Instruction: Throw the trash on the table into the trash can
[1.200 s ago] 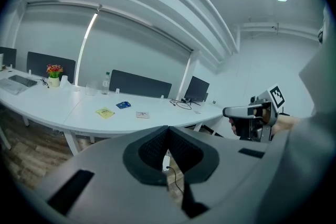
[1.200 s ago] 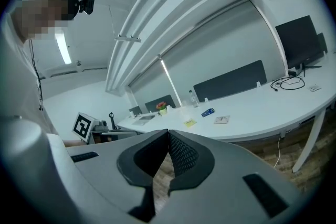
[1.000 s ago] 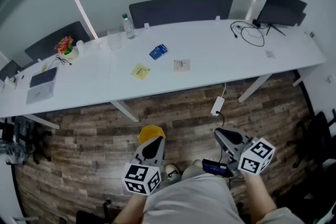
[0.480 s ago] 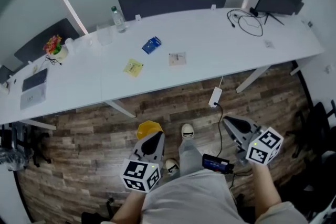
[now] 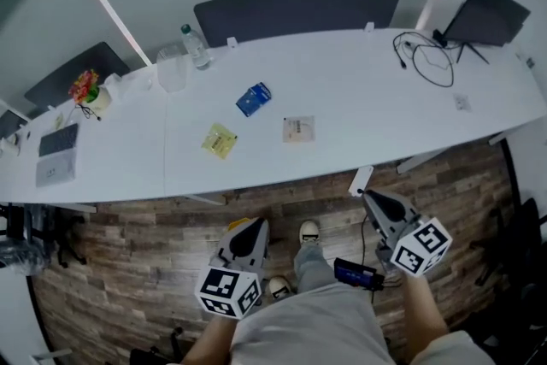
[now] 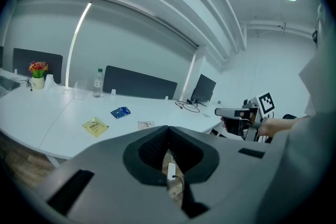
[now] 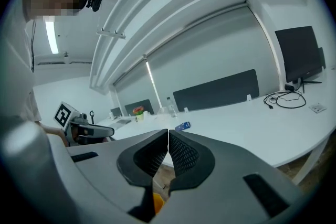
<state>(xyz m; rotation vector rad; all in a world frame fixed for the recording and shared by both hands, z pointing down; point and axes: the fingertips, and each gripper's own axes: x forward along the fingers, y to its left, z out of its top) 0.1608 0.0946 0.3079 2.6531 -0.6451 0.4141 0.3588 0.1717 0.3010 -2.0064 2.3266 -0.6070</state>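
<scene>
Down at 6 o'clock in the head view, both claws sit low over the wood floor (image 5: 128, 226), just short of the long white surface (image 5: 367, 90). The left claw (image 5: 253, 226) is pressed together with nothing in it. Its own view shows the tips (image 6: 168, 131) meeting, and only floor and a white power adapter (image 6: 171, 170) show through the slit below them. The right claw (image 5: 367, 197) is the same deal: its own view has the jaws (image 7: 168, 134) closed tight and empty.

All the trash is on the surface, well apart from both claws. A blue packet (image 5: 254, 98) lies near the middle. A yellow packet (image 5: 219, 140) is at about 7 o'clock from it, and a small paper card (image 5: 297, 129) at about 4 o'clock. None of the three touch each other.

The yellow trash can (image 7: 158, 202) is on the floor. I only catch a bit of it under the right claw's jaws in the right gripper view.

Other stuff on the surface:
- a water bottle (image 5: 195, 45) and a clear cup (image 5: 171, 68) sit around 11 o'clock of the blue packet
- a little flower pot (image 5: 85, 88) is out toward 9 o'clock
- a looped black cable (image 5: 432, 60) and a monitor (image 5: 494, 13) are off toward 2 o'clock
</scene>
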